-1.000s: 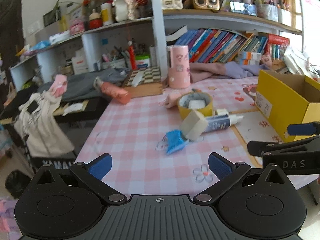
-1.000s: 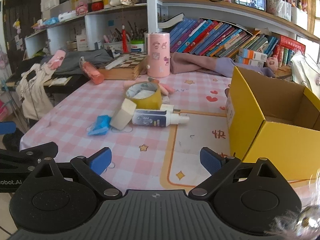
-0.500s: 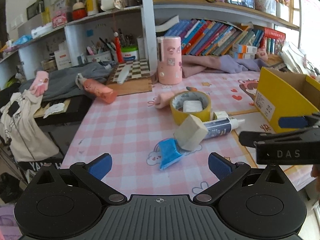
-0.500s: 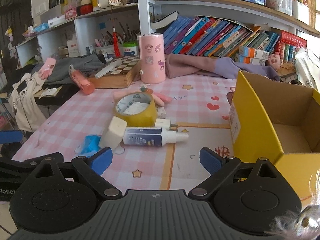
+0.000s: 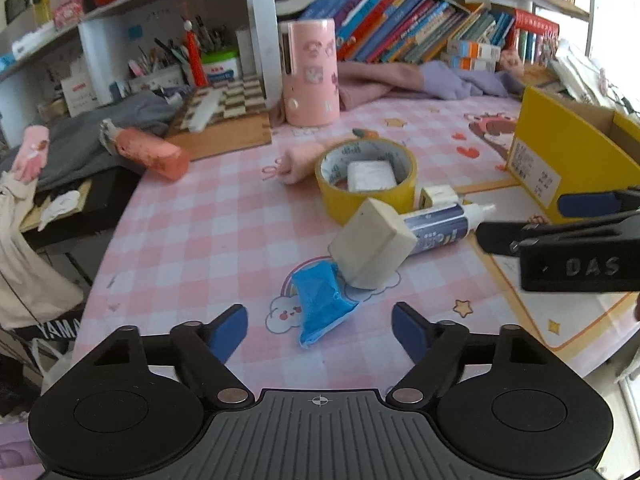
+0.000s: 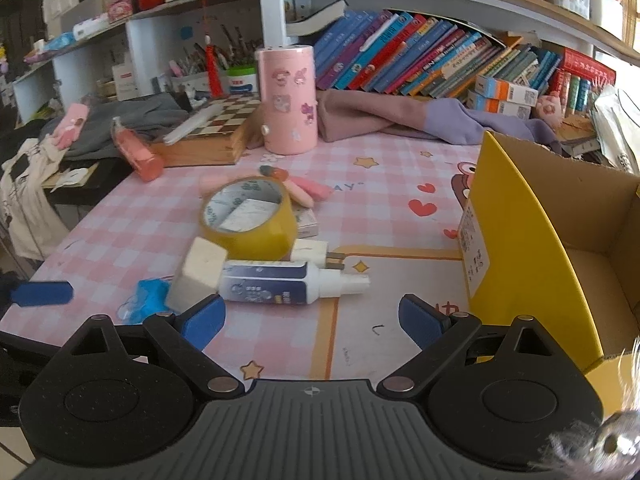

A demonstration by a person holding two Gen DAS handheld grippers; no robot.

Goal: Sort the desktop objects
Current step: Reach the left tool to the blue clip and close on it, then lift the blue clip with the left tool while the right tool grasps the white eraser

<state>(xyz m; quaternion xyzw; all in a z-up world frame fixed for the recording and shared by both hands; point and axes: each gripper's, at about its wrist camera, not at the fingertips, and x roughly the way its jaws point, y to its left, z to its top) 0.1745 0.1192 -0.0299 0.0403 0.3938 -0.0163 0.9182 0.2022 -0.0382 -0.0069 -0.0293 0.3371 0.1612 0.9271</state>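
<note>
Pink checked table (image 5: 208, 216), blue packet (image 5: 320, 300) half under cream block (image 5: 370, 248)

Both wrist cameras look down-forward, close over table (image 5: 192, 240); share tape roll (image 6: 256, 220).

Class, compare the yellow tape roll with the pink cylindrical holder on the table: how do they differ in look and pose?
The yellow tape roll is low and wide; the pink cylindrical holder is tall and narrow. The tape roll is an open ring with a white block inside it; the holder is sticker-covered, with its inside unseen. The roll sits among the clutter, the holder farther back. Both are round and stand on end.
</note>
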